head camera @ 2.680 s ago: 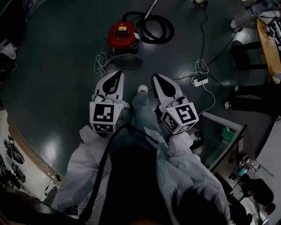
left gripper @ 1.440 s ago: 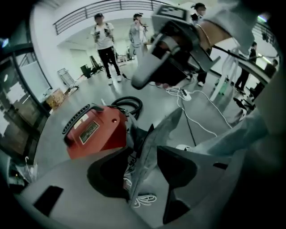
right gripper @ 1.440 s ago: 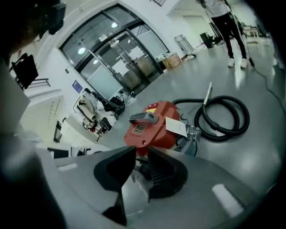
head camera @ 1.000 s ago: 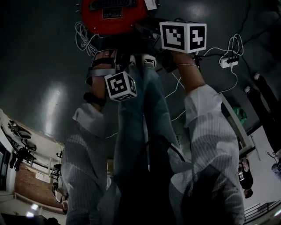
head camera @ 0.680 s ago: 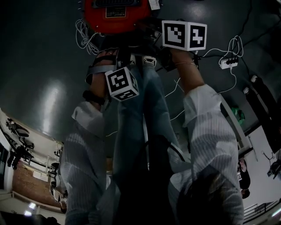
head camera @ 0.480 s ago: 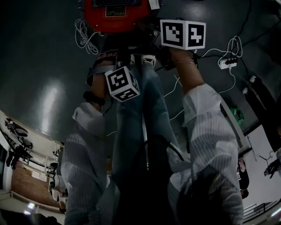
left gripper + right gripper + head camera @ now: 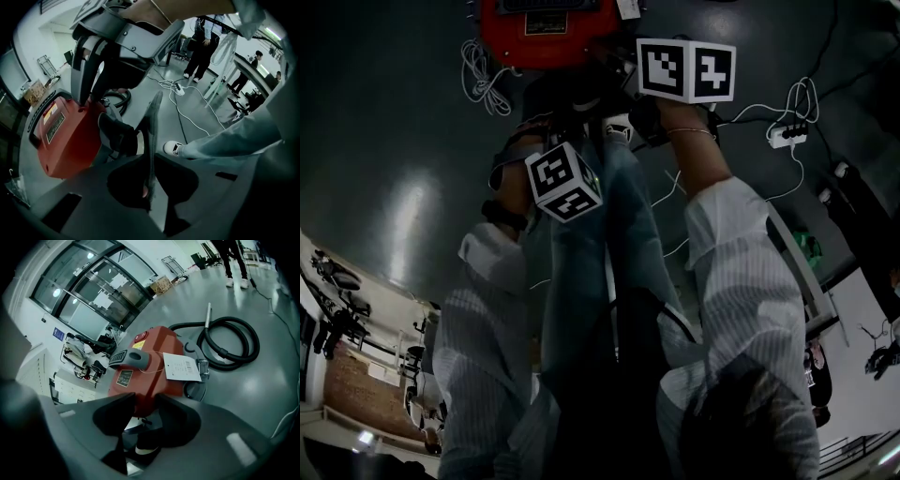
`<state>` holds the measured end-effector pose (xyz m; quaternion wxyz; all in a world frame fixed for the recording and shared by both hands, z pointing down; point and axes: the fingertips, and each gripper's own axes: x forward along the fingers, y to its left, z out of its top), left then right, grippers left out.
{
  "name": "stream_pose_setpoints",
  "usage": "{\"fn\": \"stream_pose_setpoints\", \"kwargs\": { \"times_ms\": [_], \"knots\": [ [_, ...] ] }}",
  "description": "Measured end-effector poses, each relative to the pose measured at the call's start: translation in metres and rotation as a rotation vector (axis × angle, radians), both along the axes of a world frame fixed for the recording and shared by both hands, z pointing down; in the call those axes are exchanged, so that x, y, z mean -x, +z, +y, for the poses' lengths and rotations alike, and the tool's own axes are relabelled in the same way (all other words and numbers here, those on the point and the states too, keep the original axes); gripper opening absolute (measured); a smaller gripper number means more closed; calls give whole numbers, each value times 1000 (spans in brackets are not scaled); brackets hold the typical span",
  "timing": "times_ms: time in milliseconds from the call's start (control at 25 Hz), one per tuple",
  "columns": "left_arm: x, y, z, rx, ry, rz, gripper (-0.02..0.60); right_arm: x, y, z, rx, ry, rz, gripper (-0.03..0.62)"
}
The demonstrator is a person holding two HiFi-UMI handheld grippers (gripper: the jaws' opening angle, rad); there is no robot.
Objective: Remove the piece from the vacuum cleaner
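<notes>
Piece under removal: a thin grey panel (image 7: 153, 117), seen edge-on and pinched between the pads of the left claw (image 7: 151, 164), whose jaws have just been closing onto it. The grip sits on the panel's near edge, judged so it can be drawn away from the red vacuum cleaner (image 7: 65, 136) on the floor (image 7: 187, 103). Whether its far end is attached there cannot be told.

Right claw (image 7: 145, 401): jaws wide apart, just been opening, pressing on nothing. The cleaner's red end shows in the gap, judged a position for steadying the body.

Beyond: grey handle (image 7: 129, 357), white tag (image 7: 182, 366), coiled black hose (image 7: 234, 348). A shoe (image 7: 173, 147) stands beside the panel.
</notes>
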<state>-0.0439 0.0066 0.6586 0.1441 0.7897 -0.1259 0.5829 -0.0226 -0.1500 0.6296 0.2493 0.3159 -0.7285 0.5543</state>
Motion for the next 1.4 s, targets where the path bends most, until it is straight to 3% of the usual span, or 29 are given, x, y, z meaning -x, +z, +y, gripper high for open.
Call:
{"fn": "stream_pose_setpoints", "kwargs": {
  "times_ms": [280, 760, 1280, 1400],
  "knots": [
    [-1, 0, 2, 81, -86, 26, 39, 1, 1, -1, -2, 2, -6, 152],
    [-3, 2, 7, 113, -119, 28, 40, 1, 0, -2, -1, 9, -9, 152],
    [-9, -4, 12, 197, -95, 35, 40, 0, -5, -3, 2, 6, 2, 152],
    [-11, -7, 16, 202, -37, 36, 37, 0, -4, -4, 5, 6, 4, 152]
  ]
}}
